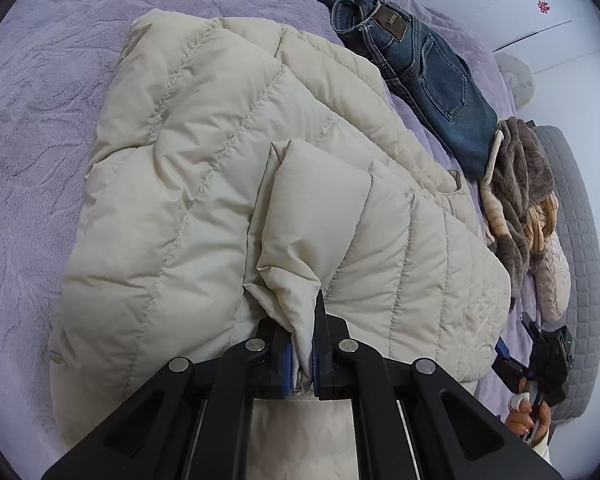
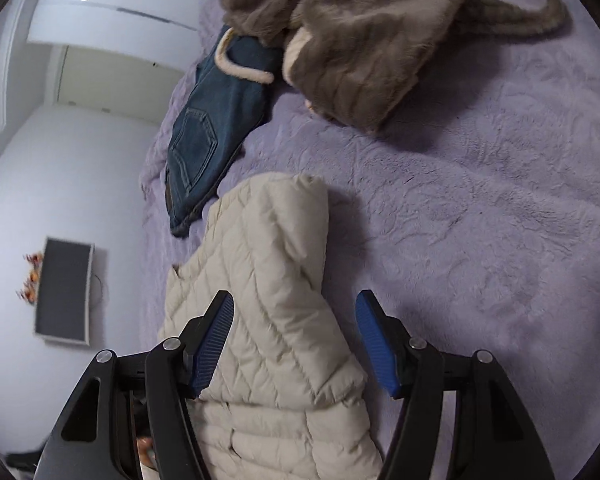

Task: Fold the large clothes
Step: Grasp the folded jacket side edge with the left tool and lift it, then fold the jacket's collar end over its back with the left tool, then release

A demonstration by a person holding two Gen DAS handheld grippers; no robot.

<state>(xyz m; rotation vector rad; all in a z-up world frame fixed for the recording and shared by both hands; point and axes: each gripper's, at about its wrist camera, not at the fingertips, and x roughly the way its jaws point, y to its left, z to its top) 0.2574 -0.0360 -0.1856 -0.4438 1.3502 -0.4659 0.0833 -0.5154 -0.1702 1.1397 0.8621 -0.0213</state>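
Folded jeans [image 1: 420, 68] at 1 o'clock on lilac bedspread [image 1: 52, 128]. Grey fur garment [image 1: 520, 184] at 3 o'clock, touching the jeans' end. Right wrist view: dark wall screen [image 2: 64, 296] at 9 o'clock.

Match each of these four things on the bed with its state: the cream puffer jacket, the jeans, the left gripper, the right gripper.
1. cream puffer jacket
2. jeans
3. left gripper
4. right gripper

a. open, pads either side of a sleeve
b. shut on cream fabric
c. lying folded beside a grey fleece
d. partly folded on the purple blanket

Pairs: 1-d, 2-c, 3-b, 4-a.
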